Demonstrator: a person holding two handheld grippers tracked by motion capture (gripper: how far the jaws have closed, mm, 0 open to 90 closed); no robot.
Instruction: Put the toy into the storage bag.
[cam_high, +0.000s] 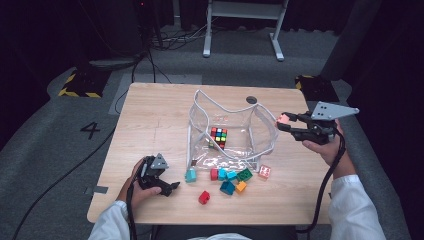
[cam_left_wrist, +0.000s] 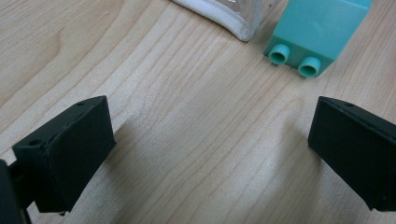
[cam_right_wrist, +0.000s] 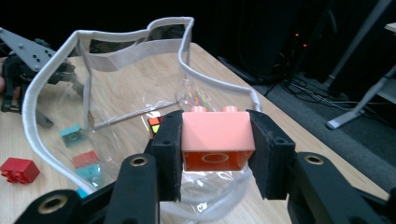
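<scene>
From above, the right gripper is up off the table at the right side of the clear bag, and there's a pink block pinched at its tip, right by the bag's rim. The right hand holds the tool roughly level, jaws pointing left toward the bag, its grey plate on top. Inside the bag sits a puzzle cube. In front of the bag lies a scatter of loose blocks, and a red block lies a little apart, nearer the table's edge. The left gripper rests low on the table at the near left, the hand wrapped round it, jaws aimed at a teal block.

Down the left gripper's own view: jaws spread wide, nothing between them, bare wood below. The teal block lies just ahead, on its side with its studs facing the camera, beside the bag's white-edged corner.

Now the right gripper view: the pink block is squeezed between both pads, studs up, pale pink on top, orange underneath. It hangs over the bag's open mouth.
</scene>
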